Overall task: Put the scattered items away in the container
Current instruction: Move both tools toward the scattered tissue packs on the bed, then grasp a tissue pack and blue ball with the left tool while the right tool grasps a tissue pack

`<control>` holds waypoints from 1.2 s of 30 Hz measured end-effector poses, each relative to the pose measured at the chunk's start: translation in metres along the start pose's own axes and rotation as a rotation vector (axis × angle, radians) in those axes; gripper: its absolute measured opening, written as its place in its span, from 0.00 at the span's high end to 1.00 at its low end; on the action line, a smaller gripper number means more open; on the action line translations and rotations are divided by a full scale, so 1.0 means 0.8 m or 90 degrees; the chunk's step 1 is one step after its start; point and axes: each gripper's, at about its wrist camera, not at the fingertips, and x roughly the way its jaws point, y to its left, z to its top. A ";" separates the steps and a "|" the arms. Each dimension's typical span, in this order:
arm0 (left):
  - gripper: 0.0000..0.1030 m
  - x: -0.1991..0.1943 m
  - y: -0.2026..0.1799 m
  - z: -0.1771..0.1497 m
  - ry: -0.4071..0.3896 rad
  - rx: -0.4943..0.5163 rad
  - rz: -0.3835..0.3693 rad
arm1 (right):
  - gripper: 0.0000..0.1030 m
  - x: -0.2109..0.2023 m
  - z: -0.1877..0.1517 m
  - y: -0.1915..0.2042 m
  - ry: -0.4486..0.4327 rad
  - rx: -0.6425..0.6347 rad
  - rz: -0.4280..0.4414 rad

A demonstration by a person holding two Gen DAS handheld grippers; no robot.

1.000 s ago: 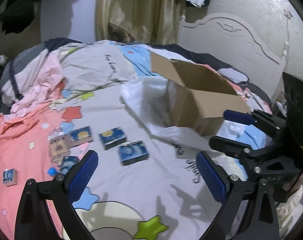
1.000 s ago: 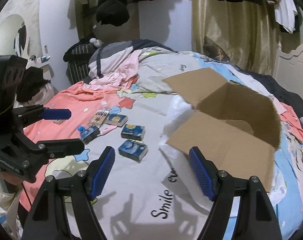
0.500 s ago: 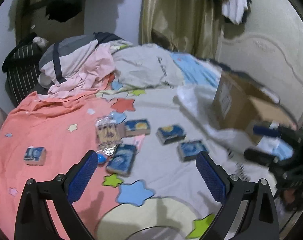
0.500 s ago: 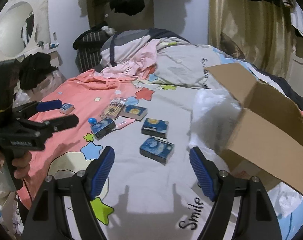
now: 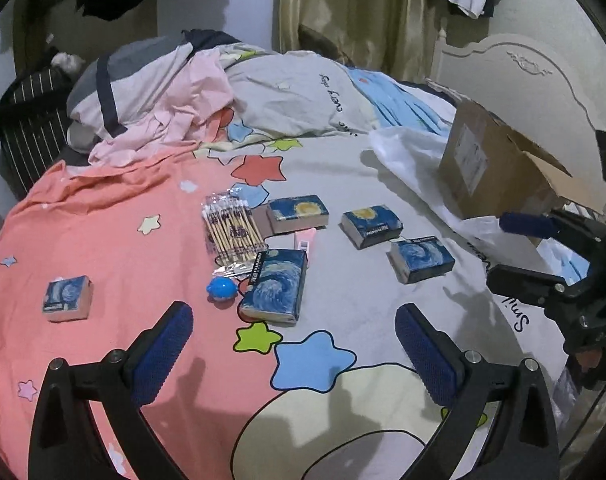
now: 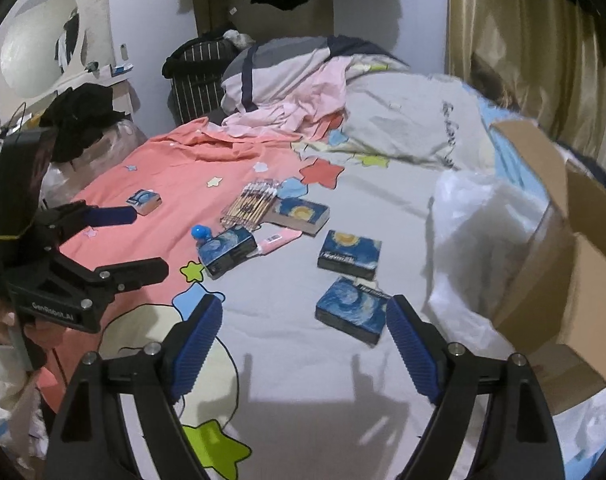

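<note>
- The left claw (image 5: 293, 346) hung over the bed (image 5: 343, 392) with its jaws spread wide and nothing between them.
- The right claw (image 6: 305, 344) was likewise wide open and empty — its blue pads (image 6: 409, 342) framed the nearest starry-print box (image 6: 353, 312).
- Four more of those blue starry-print boxes lay scattered on the sheet: one with a sun (image 6: 350, 254), one behind it (image 5: 298, 213), one by the blue ball (image 5: 222, 288), and a small one (image 5: 67, 298) well apart on the pink part.
- A clear pack of pencils (image 5: 233, 232) lay just beside the middle boxes, a pink item (image 6: 279, 239) near it.
- The cardboard box (image 5: 499, 168) (the container) stood open at the right side of the bed, on a white plastic bag (image 6: 483, 236).
</note>
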 end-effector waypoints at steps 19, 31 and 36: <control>0.00 0.099 0.011 0.014 0.108 0.000 0.001 | 0.21 0.075 0.022 -0.027 0.031 -0.004 -0.019; 0.00 0.137 0.022 0.027 0.128 -0.004 -0.001 | 0.21 0.122 0.032 -0.040 0.055 0.001 -0.007; 0.00 0.153 0.024 0.028 0.148 0.004 0.017 | 0.20 0.139 0.035 -0.042 0.062 0.012 0.006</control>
